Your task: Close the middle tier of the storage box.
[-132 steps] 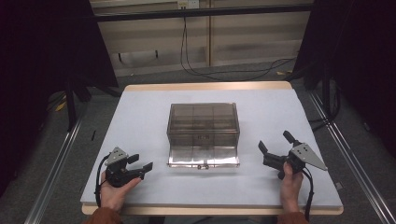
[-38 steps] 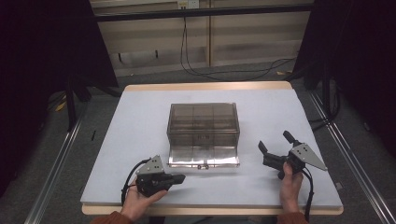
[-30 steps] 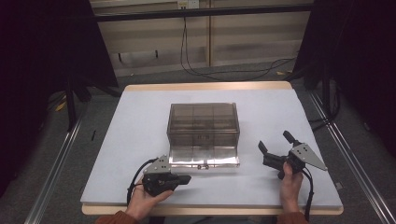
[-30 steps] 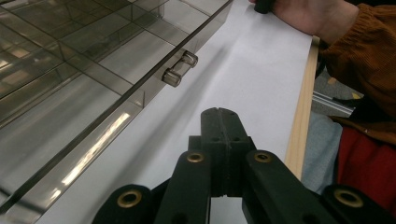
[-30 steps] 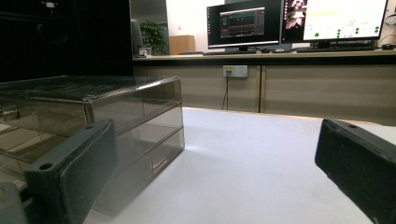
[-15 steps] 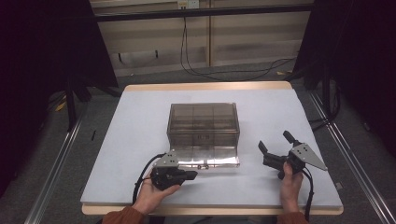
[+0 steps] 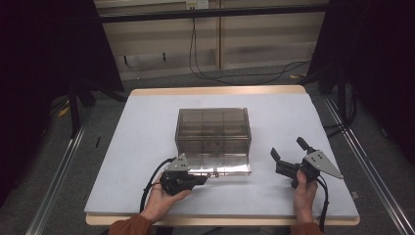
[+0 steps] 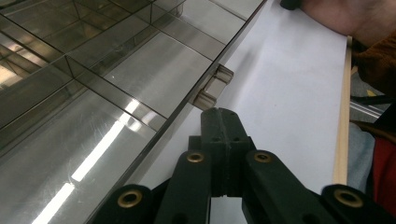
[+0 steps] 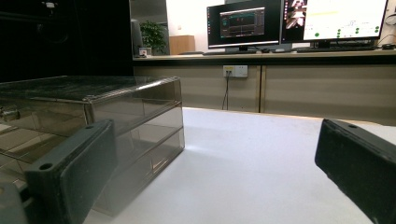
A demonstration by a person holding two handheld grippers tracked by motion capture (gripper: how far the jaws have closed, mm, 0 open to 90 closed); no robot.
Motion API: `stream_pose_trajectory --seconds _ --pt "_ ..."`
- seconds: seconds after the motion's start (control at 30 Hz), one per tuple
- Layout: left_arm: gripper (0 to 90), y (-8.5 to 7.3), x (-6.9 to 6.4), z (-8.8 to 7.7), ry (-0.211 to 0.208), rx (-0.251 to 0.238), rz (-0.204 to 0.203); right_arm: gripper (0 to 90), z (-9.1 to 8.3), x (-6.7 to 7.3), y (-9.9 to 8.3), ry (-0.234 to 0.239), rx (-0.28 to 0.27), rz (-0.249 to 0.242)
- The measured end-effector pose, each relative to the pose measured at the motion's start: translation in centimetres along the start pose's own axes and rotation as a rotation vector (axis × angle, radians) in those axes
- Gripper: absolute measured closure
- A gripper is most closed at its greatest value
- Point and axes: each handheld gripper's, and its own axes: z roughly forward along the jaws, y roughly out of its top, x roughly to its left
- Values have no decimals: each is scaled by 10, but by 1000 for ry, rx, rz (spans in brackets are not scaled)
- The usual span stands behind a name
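Left jaws: closed on each other, nothing between them; the left gripper [image 8: 219,119] points at the small clear handle tab [image 8: 214,87] on the drawer front, just short of it, not touching as far as the left gripper view shows.
Right jaws: spread wide, empty; the right gripper [image 7: 288,155] rests on the table [image 7: 147,122] to the right of the box, apart from it.
Box position: the smoky clear drawer box [image 7: 213,131] stands mid-table; its bottom drawer [image 7: 222,170] sticks out slightly toward the person.
Progress (judged): early; drawer only partly out, tab not gripped. Left to do: get the tab and pull or push the drawer.
Count: grippers 2; box 1; handle tabs seen 1; protruding drawers 1; monitors [image 9: 243,23] behind, at least 2.
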Motion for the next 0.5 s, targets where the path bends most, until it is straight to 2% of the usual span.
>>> stream_pose_trajectory --seconds 0.1,0.33,0.47,0.5 --pt "900 1 1 2 11 2 -13 0 0 0 0 2 0 1" --pt "900 1 1 2 7 -3 -17 0 0 0 0 2 0 2" --pt "900 1 -4 6 3 16 -5 0 0 0 0 2 -1 2" --pt "900 1 -4 5 6 35 1 0 0 0 0 2 0 3"
